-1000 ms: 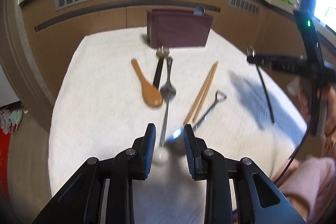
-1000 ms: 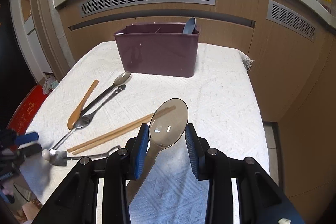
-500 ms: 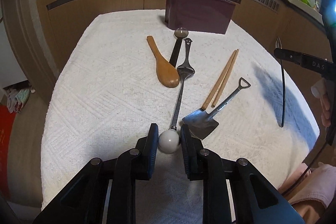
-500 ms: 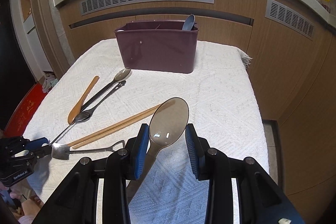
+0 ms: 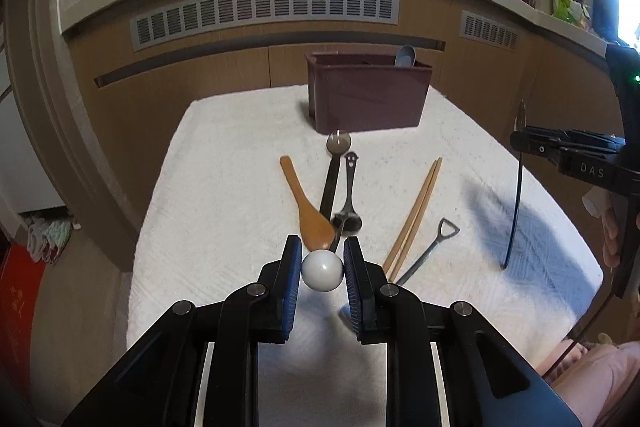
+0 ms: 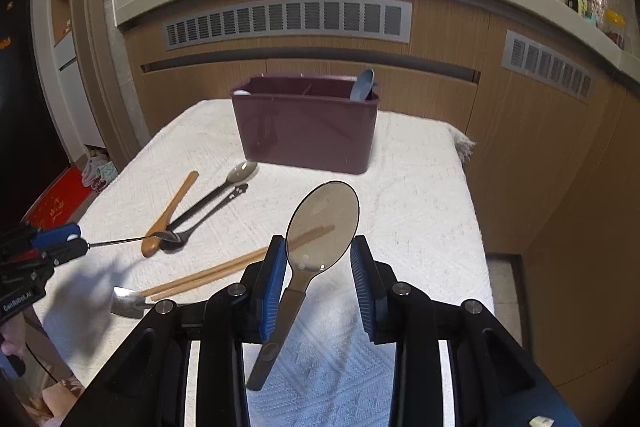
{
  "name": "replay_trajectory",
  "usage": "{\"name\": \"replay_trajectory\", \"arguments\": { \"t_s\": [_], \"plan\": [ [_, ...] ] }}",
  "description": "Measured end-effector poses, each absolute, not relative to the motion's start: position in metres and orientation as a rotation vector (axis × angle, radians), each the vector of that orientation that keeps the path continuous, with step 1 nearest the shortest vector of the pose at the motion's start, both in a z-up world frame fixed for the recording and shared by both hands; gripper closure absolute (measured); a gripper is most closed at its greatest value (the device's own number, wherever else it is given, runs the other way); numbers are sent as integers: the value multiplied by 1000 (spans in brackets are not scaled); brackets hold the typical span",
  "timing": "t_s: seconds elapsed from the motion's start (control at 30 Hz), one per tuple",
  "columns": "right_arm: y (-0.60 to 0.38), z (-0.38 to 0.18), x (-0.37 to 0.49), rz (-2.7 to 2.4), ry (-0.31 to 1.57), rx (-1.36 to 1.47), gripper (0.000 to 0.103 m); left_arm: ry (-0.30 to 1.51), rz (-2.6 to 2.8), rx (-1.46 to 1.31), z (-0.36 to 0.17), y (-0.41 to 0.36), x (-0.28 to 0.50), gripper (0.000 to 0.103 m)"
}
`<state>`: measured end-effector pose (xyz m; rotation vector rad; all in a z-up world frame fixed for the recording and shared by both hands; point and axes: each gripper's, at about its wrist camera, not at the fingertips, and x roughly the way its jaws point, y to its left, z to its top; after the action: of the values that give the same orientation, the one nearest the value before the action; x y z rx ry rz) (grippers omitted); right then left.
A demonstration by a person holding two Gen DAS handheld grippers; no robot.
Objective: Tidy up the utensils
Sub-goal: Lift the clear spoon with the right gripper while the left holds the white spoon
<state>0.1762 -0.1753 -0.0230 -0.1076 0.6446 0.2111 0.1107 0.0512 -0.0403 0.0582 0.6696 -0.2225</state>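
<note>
Straight ahead of both grippers sits the bin (image 6: pixel 306 131); left (image 5: pixel 322 265) clamps the ball-ended spoon (image 5: pixel 322 265), lengthwise toward it, right (image 6: pixel 319 259) grips a big spoon (image 6: pixel 324 223).

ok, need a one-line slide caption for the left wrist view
Left gripper clamps white ball end of a metal spoon above the towel; maroon caddy waits behind loose utensils.

The left claw (image 5: pixel 322 264) has lifted the ball-ended spoon (image 5: pixel 322 271).

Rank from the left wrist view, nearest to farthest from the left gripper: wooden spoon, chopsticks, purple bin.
1. Wooden spoon, just ahead of the left gripper, slightly left.
2. Chopsticks, ahead to the right.
3. Purple bin, at the table's far end.
</note>
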Motion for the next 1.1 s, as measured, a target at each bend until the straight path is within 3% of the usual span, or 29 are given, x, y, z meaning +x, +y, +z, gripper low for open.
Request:
{"name": "replay_trajectory", "arguments": {
  "t_s": [0.13,0.2,0.57,0.63,0.7,0.73,0.9,1.1],
  "plan": [
    [-170,-11,172,234,599,-121,74,618,-225,67,-20,49,115,81],
    [-169,-7,171,253,592,-120,99,599,-225,70,-13,48,115,81],
    [-175,-11,184,258,615,-93,99,569,-237,70,0,36,124,81],
    [-191,-18,192,195,658,-48,87,562,-232,56,3,37,127,81],
    [-212,-33,203,121,724,28,57,552,-232,43,6,38,130,81],
    [-224,-45,209,83,762,73,51,545,-234,38,8,38,131,81],
    [-245,-91,238,-16,908,221,51,509,-252,12,16,41,142,81],
    [-217,-102,287,-90,917,188,46,508,-251,-30,20,51,157,81]
  ]
}}
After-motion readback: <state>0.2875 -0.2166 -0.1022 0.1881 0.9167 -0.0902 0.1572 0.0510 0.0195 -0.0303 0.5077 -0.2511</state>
